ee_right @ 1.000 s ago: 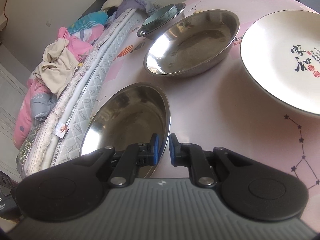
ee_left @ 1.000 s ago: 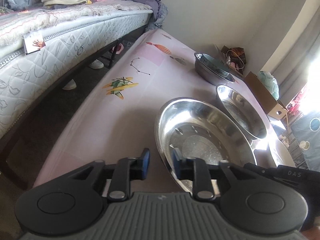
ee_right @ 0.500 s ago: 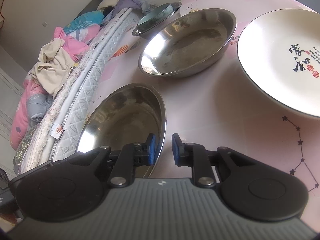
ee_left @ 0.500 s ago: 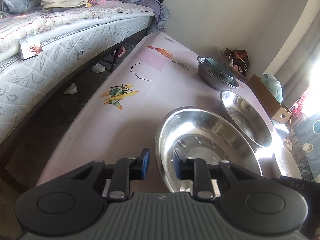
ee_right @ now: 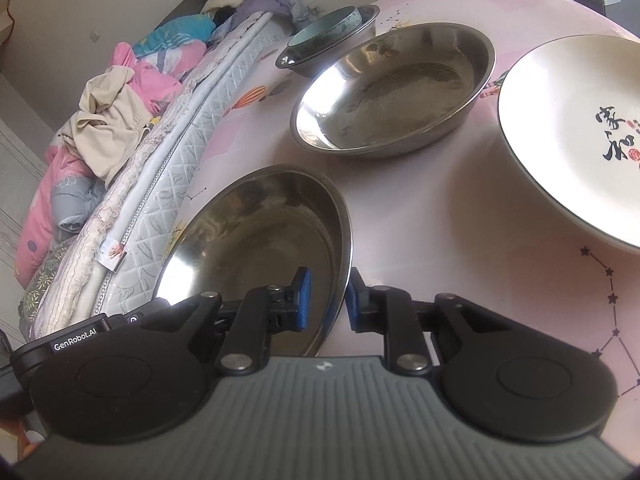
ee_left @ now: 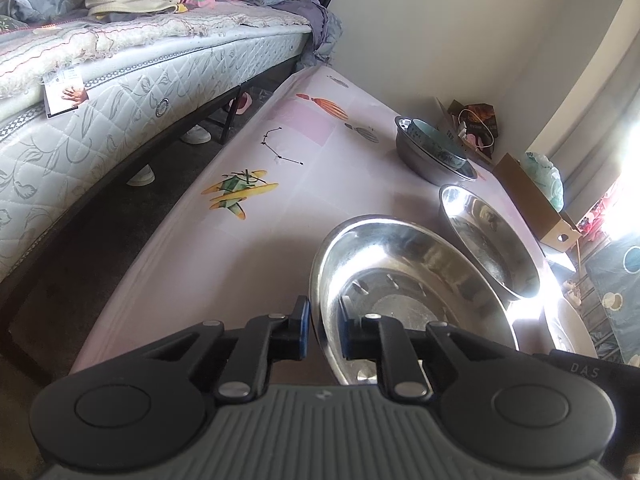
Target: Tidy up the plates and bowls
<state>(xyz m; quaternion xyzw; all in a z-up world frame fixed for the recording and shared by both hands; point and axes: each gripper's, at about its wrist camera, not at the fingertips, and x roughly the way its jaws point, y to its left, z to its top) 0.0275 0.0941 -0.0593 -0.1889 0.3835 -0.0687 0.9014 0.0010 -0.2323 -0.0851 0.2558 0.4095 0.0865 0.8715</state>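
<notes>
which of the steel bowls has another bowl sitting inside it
The far steel bowl, at the table's back end by the bed. A pale teal bowl sits inside it. The near steel bowl and the middle one hold nothing.

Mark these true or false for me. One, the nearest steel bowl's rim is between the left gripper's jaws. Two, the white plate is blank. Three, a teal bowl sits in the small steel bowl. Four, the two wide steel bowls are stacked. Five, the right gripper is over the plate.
1. True: the left gripper straddles the near steel bowl at its rim.
2. False: the white plate has dark calligraphy and red marks.
3. True: the teal bowl sits in the small steel bowl.
4. False: the second wide steel bowl sits apart, behind the near one.
5. False: the right gripper straddles the near steel bowl's rim.
</notes>
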